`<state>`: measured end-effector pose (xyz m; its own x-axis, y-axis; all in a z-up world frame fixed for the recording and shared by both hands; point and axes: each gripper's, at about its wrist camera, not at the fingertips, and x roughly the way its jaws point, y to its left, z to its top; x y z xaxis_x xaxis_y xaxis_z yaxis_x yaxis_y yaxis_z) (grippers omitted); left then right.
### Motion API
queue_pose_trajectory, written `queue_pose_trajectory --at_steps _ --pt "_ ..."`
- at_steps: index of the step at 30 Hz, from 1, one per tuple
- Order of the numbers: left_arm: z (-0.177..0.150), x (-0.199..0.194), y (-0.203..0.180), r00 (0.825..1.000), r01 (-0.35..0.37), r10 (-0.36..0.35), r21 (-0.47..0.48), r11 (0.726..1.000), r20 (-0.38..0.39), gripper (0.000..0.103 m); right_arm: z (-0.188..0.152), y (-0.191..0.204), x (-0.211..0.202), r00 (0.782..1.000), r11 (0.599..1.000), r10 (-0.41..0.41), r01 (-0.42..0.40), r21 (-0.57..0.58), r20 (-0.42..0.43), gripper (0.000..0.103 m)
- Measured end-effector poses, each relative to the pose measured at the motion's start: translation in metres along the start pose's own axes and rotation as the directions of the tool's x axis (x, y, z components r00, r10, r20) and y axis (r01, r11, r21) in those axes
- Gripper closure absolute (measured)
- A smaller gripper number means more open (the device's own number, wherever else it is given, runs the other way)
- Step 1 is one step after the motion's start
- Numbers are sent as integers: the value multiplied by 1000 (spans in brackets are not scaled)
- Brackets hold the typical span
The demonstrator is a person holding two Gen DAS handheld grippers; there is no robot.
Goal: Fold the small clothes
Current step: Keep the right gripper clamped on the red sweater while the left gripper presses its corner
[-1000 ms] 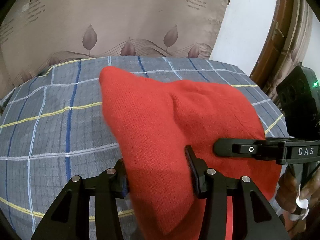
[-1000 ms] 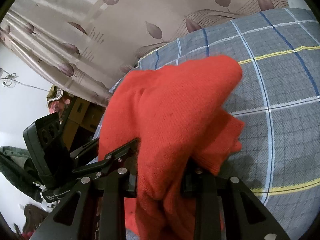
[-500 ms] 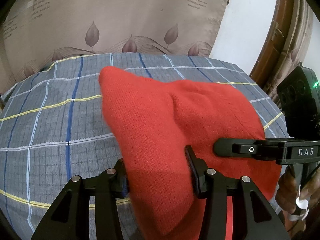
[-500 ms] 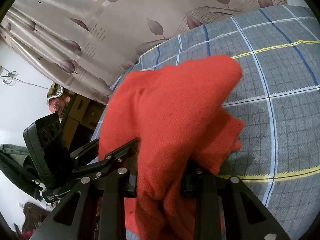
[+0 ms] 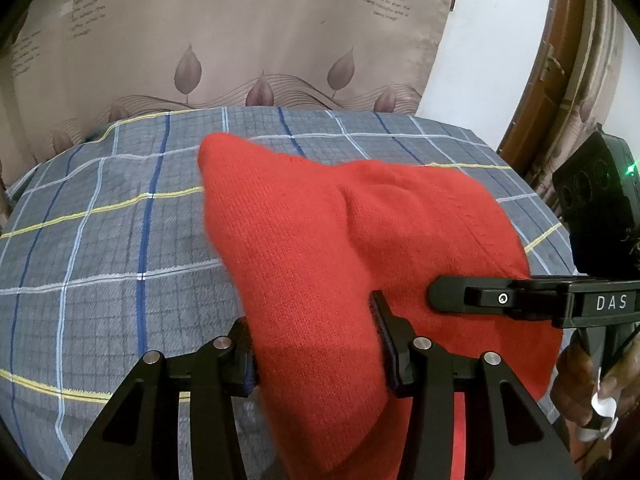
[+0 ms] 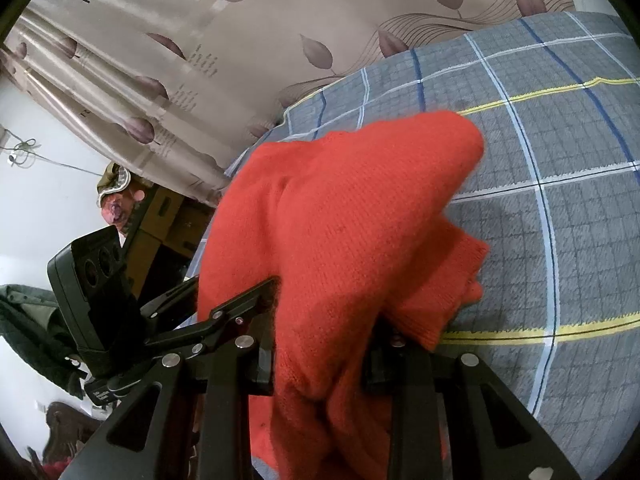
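A red knitted garment (image 5: 340, 248) is held up over a bed with a grey plaid cover (image 5: 100, 240). My left gripper (image 5: 316, 348) is shut on its near edge, with the knit bunched between the jaws. My right gripper (image 6: 320, 356) is shut on another part of the same red garment (image 6: 340, 220), which drapes over its jaws; a ribbed cuff (image 6: 448, 300) hangs to the right. The right gripper also shows in the left wrist view (image 5: 500, 300), at the garment's right side. The left gripper also shows in the right wrist view (image 6: 240, 312) at the left.
The plaid cover (image 6: 560, 200) spreads under and beyond the garment. A beige leaf-print curtain (image 5: 240, 40) hangs behind the bed. A wooden door frame (image 5: 560, 60) stands at the right. Cardboard boxes (image 6: 168, 220) and dark clothes (image 6: 24, 320) lie beyond the bed's edge.
Both grippers have kept their hold on the garment and moved with it further over the bed; more plaid cover shows below the curtain.
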<state>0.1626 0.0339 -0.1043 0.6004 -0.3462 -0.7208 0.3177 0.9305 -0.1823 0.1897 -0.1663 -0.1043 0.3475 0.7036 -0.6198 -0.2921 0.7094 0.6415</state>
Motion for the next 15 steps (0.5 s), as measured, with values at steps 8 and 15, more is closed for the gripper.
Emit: queue_pose_trajectory --at_steps 8,15 --pt "-1 -3 -1 1000 1 -1 -1 1000 3 56 -1 3 -1 1000 1000 -2 2 -9 1 76" --pt "-2 -4 0 1000 3 -3 -2 1000 4 56 -1 4 -1 1000 1000 -2 2 -9 0 76"
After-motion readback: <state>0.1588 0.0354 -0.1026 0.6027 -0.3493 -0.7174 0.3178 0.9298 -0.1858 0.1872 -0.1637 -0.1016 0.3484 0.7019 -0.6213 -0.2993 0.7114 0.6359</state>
